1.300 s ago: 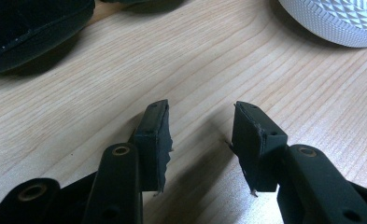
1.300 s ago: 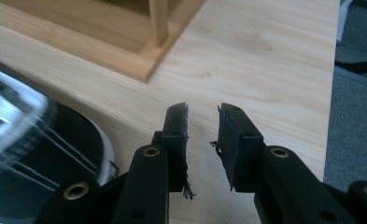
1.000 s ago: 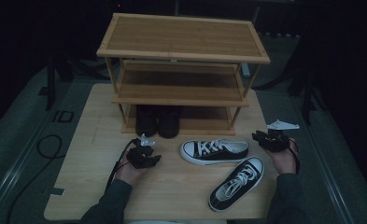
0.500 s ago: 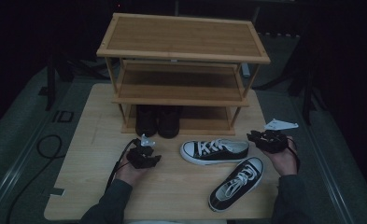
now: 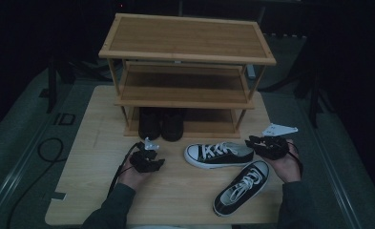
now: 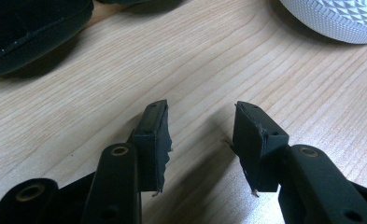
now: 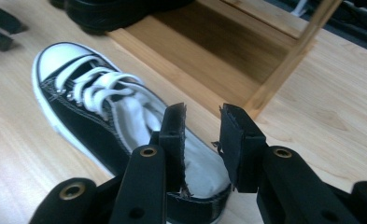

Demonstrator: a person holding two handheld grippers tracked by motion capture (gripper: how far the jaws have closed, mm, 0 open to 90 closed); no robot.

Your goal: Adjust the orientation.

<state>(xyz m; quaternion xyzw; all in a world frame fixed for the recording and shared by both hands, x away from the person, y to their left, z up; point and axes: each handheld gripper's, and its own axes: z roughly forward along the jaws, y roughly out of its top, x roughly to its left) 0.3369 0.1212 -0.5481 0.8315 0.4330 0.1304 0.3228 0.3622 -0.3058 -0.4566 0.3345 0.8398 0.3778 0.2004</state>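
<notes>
Two black canvas sneakers with white laces lie on the wooden table. One sneaker [image 5: 219, 154] lies sideways in front of the rack, toe to the left; the other sneaker [image 5: 241, 187] lies diagonally nearer me. My right gripper [image 5: 253, 142] hovers open at the heel of the sideways sneaker [image 7: 102, 121], its jaws [image 7: 201, 126] just above the heel opening. My left gripper [image 5: 152, 160] rests open on bare wood left of the sneakers, nothing between its jaws [image 6: 200, 126]. The white toe cap [image 6: 335, 18] shows at the top right of the left gripper view.
A three-tier bamboo shoe rack [image 5: 187, 71] stands at the back of the table [image 5: 94, 157]. A pair of black shoes [image 5: 161, 123] sits on its bottom level. Black cables trail off the left edge to the floor.
My right gripper has moved a little left toward the heel of the sideways sneaker. The left gripper and both sneakers have stayed put.
</notes>
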